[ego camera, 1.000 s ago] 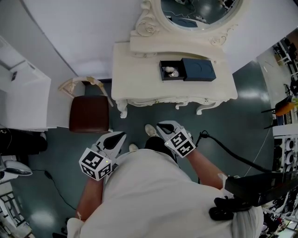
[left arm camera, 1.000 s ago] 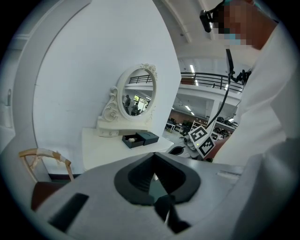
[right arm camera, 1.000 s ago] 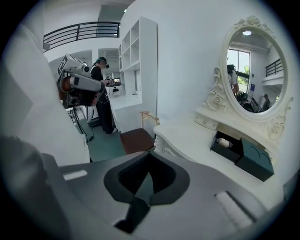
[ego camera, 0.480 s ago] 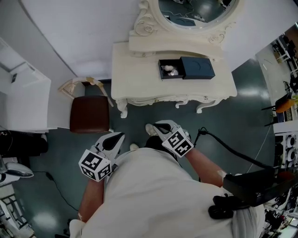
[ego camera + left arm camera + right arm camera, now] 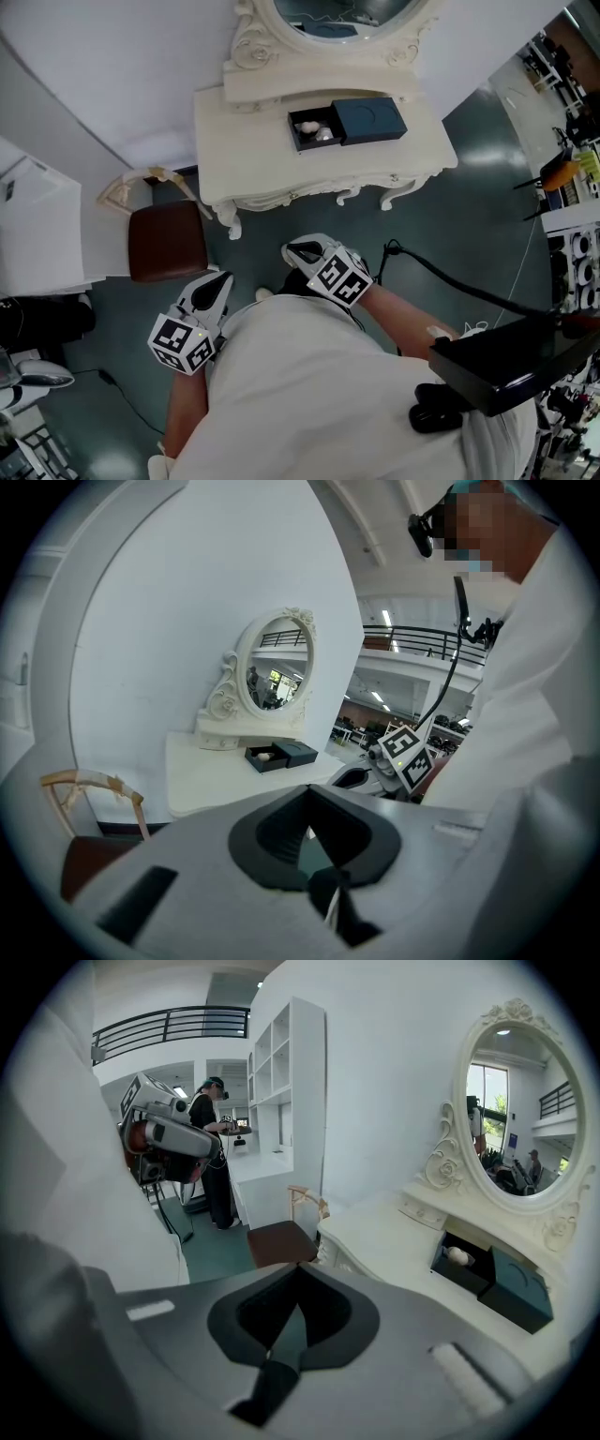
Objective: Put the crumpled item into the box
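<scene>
We hold the left gripper (image 5: 214, 289) and the right gripper (image 5: 296, 251) close to the body, each with its jaws closed together on nothing, well apart from the table (image 5: 225, 150). The floor between us and the table is open, bounded by the chair (image 5: 167, 242) at the left and the cable (image 5: 450, 286) at the right. On the table the box (image 5: 317, 145) stands open with its lid (image 5: 373, 116) just beside it, and the item (image 5: 309, 126) lies inside, so we judge the placing done.
</scene>
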Tool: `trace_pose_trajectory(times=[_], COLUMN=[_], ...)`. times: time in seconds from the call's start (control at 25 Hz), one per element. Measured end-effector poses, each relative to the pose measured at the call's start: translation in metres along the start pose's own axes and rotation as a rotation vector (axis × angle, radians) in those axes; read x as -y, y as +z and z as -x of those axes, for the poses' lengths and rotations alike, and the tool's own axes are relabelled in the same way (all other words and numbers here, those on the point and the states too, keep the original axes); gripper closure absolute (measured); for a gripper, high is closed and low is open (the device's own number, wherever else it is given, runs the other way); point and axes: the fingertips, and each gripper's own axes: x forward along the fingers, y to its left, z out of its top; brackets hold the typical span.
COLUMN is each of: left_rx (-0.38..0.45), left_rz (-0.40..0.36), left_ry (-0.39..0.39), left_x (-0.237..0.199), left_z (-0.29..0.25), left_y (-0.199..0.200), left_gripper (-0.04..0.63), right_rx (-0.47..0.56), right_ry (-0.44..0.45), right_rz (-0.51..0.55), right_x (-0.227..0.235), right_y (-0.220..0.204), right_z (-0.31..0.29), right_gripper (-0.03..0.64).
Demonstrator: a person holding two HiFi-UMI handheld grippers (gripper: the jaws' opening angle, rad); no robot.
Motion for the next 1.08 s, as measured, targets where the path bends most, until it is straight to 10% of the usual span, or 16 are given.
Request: trace_pose_trajectory(times=[1.08], left_rx=[-0.087], left_rz=[0.015], left_ry=[-0.059], left_x=[-0.009], left_z=[-0.078], left_y=[0.014], left_gripper=[0.597], right_rx=[-0.032], right_ry=[-0.023], right_rz=[-0.049], right_x=[0.067], right_y=[-0.027], right_z=[0.006], right_gripper=[0.617])
